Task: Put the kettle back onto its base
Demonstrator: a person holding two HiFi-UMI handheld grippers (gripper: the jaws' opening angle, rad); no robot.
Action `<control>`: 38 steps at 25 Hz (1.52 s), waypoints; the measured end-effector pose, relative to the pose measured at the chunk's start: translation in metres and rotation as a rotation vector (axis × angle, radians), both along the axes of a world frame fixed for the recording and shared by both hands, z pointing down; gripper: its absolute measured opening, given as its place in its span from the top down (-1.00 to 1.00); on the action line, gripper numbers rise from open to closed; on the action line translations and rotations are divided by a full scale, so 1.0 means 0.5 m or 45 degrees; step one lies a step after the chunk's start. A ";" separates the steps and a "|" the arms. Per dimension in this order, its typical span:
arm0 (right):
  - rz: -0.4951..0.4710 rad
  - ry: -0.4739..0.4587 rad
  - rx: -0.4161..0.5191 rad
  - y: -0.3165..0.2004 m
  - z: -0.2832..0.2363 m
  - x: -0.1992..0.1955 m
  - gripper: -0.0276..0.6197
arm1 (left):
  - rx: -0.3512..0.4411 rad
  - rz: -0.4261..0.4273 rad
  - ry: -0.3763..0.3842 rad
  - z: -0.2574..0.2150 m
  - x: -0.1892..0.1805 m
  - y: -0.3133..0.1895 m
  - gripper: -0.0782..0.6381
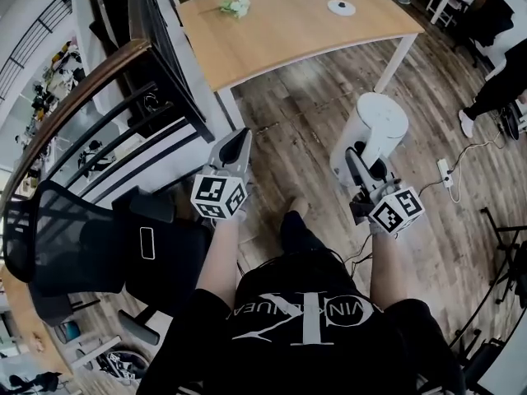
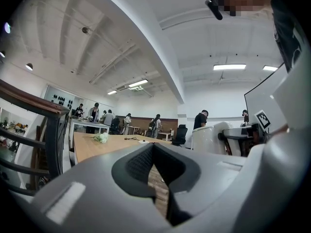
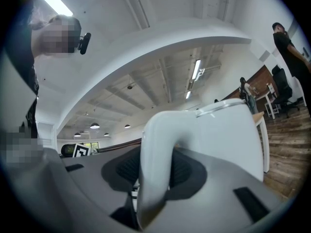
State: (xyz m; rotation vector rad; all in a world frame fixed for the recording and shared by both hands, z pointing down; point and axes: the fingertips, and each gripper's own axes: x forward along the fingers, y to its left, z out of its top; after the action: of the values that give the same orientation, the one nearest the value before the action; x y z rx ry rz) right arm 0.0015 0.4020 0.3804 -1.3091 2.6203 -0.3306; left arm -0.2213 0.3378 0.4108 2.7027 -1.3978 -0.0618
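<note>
The kettle (image 1: 379, 126) is pinched by its handle (image 3: 155, 154) in the right hand-held gripper (image 1: 359, 161). The left hand-held gripper (image 1: 244, 136) is pressed together, empty. The kettle is held over the floor, well short of the base (image 1: 340, 7) on the surface (image 1: 272, 35). Transport is judged the step in hand; an upright carry to above the base is called for next.

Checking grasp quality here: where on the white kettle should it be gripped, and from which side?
By its handle, from the handle side: the loop stands off the smooth round body of the kettle, narrow enough to fit between jaws. The right gripper is shut on it so, holding the kettle upright.
</note>
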 end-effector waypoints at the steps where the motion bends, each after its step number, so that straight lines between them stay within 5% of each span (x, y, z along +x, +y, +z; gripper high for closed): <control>1: 0.000 0.000 -0.005 -0.015 0.001 0.000 0.51 | -0.004 0.004 0.000 0.001 0.001 -0.017 0.76; 19: 0.003 -0.009 -0.029 -0.289 -0.004 0.017 0.51 | -0.031 0.044 0.011 -0.006 0.037 -0.311 0.76; 38: 0.011 0.000 -0.033 -0.494 -0.004 0.074 0.51 | -0.039 0.155 0.003 -0.002 0.153 -0.543 0.76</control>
State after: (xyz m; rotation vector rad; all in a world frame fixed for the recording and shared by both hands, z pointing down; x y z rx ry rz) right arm 0.0385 0.1549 0.3786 -1.3275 2.6182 -0.3648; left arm -0.1447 0.0664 0.4098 2.7546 -1.2199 -0.0341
